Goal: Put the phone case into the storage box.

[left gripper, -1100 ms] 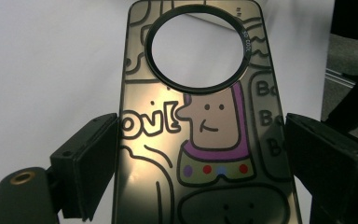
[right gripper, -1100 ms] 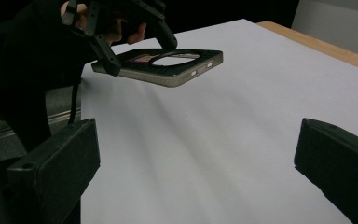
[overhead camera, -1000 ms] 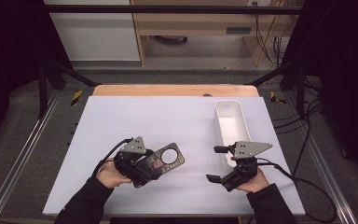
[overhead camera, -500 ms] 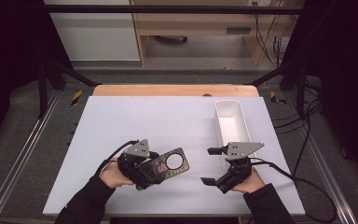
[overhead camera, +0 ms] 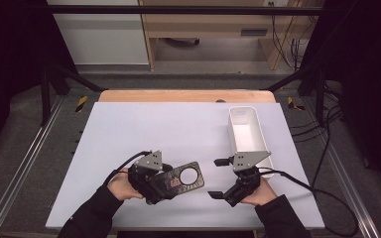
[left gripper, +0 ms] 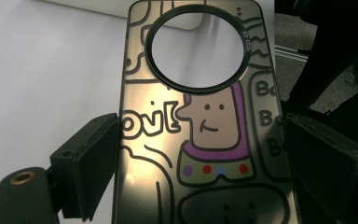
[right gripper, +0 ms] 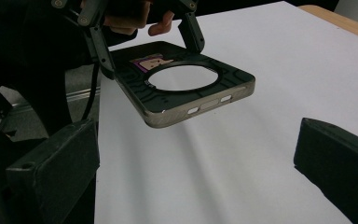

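Left gripper view shows the left gripper [left gripper: 200, 154] clamped on the two long edges of a phone case [left gripper: 200, 116] printed with a cartoon figure and pierced by a round camera hole. High view places the case above the white table [overhead camera: 144, 129], left of the right gripper [overhead camera: 219, 178], whose jaws stand wide and hold nothing. A white tray [overhead camera: 248, 136] lies just beyond the right gripper.
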`<state>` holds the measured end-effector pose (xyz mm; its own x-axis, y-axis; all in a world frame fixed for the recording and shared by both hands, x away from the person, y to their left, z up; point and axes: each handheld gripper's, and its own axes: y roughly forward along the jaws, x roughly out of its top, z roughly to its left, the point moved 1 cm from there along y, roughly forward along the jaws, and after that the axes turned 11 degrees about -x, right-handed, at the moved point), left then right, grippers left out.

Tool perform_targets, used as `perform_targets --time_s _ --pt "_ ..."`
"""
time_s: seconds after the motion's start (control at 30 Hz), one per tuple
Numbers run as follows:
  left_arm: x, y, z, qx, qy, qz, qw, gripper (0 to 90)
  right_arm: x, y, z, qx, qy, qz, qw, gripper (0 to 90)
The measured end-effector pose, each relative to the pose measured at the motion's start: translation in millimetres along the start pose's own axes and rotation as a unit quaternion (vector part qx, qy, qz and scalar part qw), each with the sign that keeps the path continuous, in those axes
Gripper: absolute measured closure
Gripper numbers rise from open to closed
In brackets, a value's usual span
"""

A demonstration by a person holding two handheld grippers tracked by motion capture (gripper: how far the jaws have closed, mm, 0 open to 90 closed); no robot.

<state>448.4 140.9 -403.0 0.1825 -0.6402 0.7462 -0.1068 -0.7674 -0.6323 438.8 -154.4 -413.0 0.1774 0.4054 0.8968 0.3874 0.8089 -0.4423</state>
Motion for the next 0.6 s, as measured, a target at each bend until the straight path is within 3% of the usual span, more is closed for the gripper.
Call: perform_targets --time_s 0.6 --pt "7.3 5.4 -3.5 -0.032 0.022 0.009 0.9992 11.7 0.7 7.6 4.5 0.022 -0.01 0.003 0.9997 0.6"
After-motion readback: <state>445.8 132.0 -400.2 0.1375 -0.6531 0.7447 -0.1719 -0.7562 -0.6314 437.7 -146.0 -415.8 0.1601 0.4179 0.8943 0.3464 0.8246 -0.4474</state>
